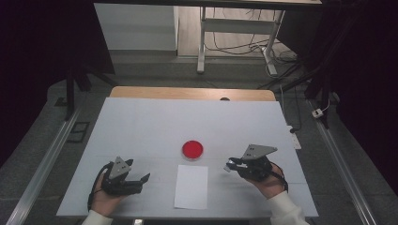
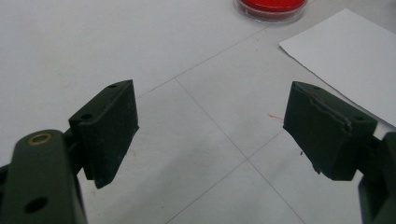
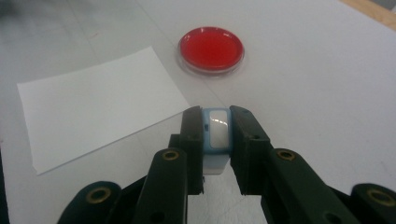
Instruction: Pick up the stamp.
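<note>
A round clear dish with red filling [image 1: 193, 149] [image 3: 211, 49] [image 2: 272, 8] sits in the middle of the white table [image 1: 141, 126]. Just in front of it lies a white sheet of paper [image 1: 191, 186] [image 3: 98, 105] [image 2: 348, 60]. My right gripper [image 1: 228, 165] [image 3: 216, 130], held at the right of the paper, is shut on a small light-blue and white object [image 3: 217, 137] pinched between its pads. My left gripper [image 1: 145, 178] [image 2: 210, 126] rests at the front left, open, with bare table between its jaws.
A wooden strip [image 1: 192, 93] runs along the table's far edge. Beyond it stand a white frame's legs [image 1: 202, 42] and loose cables [image 1: 244, 47] on the floor. Metal rails [image 1: 47, 159] flank the table on both sides.
</note>
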